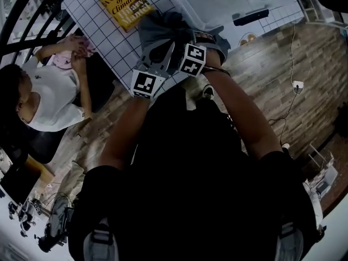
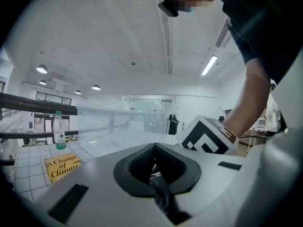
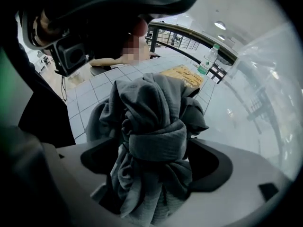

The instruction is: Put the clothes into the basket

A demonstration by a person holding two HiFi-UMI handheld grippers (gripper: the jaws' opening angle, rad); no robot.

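Grey garment bunched and twisted into a knot, heaped at the near edge of the white gridded table — in the head view a dark-grey mound just beyond both grippers. Stands right in the gap of the right gripper, jaws spread wide to either side, dark space showing between the cloth and the pad at that view's left; not pinched. Right gripper aimed steeply down at the heap, forearm reaching in from the right of the head view. Left gripper just beside it, aimed nearly level across the table, pads pressed together at the tips; thin dark strip low in the gap, too unclear to name. Right gripper's marker cube close at that view's right. Farther back on the table, yellow book lying flat, clear water bottle upright beyond it. At the table's left side, seated person in a white top. Wood-plank floor below — white cable trailing across it
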